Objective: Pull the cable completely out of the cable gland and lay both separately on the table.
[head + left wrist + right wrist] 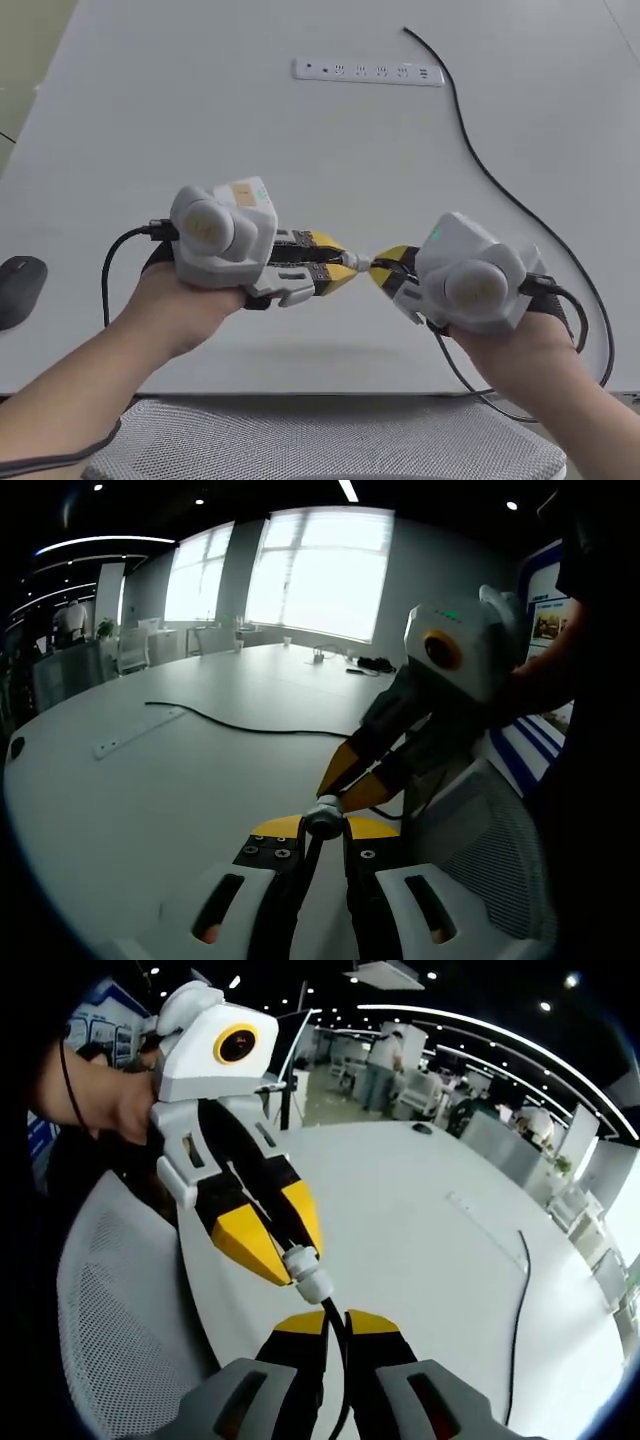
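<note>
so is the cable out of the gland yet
No, the black cable runs from the right gripper into the cable gland held by the left gripper.

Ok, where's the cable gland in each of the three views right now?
Head view: cable gland at centre, between left gripper and right gripper.
Left gripper view: low centre, at that gripper's own jaw tips.
Right gripper view: centre, in the left gripper's yellow jaws, just above the view's own.
Shared landmark: white power strip, left in the left gripper view, right in the right gripper view.
</note>
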`<move>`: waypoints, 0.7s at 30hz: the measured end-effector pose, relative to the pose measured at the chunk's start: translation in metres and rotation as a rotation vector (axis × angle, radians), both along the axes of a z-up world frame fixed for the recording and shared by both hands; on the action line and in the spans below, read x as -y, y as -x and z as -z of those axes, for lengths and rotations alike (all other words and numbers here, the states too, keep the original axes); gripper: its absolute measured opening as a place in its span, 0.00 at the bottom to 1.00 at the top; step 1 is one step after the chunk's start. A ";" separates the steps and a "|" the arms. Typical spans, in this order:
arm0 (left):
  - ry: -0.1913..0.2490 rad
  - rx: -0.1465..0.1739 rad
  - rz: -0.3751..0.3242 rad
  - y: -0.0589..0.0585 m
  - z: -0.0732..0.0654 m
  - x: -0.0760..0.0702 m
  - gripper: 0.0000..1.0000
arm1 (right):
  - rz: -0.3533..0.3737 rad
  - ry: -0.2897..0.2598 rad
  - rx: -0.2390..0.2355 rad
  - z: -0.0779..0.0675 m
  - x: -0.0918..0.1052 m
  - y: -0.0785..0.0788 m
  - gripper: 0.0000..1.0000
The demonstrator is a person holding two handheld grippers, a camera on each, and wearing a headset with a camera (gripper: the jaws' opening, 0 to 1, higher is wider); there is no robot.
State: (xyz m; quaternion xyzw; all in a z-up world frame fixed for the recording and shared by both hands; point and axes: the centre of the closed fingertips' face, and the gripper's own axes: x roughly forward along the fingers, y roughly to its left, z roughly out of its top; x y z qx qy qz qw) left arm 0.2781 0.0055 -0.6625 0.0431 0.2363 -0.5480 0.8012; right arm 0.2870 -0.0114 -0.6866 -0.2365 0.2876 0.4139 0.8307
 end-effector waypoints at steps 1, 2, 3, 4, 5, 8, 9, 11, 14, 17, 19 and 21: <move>0.000 0.000 0.000 0.000 0.000 0.000 0.15 | 0.004 -0.002 -0.001 0.000 0.000 0.000 0.01; 0.001 0.001 -0.001 0.000 0.000 0.000 0.15 | 0.013 -0.012 -0.005 0.000 0.001 -0.001 0.01; 0.001 0.001 -0.002 -0.001 0.000 0.000 0.15 | 0.019 -0.017 -0.008 0.000 0.001 -0.001 0.01; -0.001 0.002 -0.002 -0.001 0.000 0.000 0.15 | 0.020 -0.018 -0.011 0.001 0.001 -0.001 0.01; -0.001 0.001 -0.002 -0.001 0.000 0.000 0.15 | 0.021 -0.016 -0.011 0.002 0.001 -0.001 0.01; -0.004 0.002 -0.001 -0.001 0.000 0.000 0.15 | 0.035 -0.016 -0.021 0.005 0.005 -0.001 0.01; -0.003 0.002 -0.002 -0.001 0.000 -0.001 0.15 | 0.043 -0.024 -0.027 0.005 0.006 -0.001 0.01; -0.004 0.004 -0.003 -0.001 0.000 -0.002 0.15 | 0.059 -0.026 -0.039 0.008 0.010 -0.002 0.01; -0.003 0.004 -0.006 -0.002 0.000 -0.003 0.15 | 0.095 -0.053 -0.069 0.010 0.014 -0.002 0.01; -0.002 0.004 -0.006 -0.003 0.000 -0.003 0.15 | 0.144 -0.088 -0.111 0.013 0.018 -0.004 0.01; 0.000 0.006 -0.009 -0.004 -0.001 -0.003 0.15 | 0.162 -0.094 -0.115 0.014 0.022 -0.006 0.01; 0.001 0.006 -0.011 -0.005 -0.001 -0.004 0.15 | 0.199 -0.119 -0.144 0.016 0.025 -0.007 0.01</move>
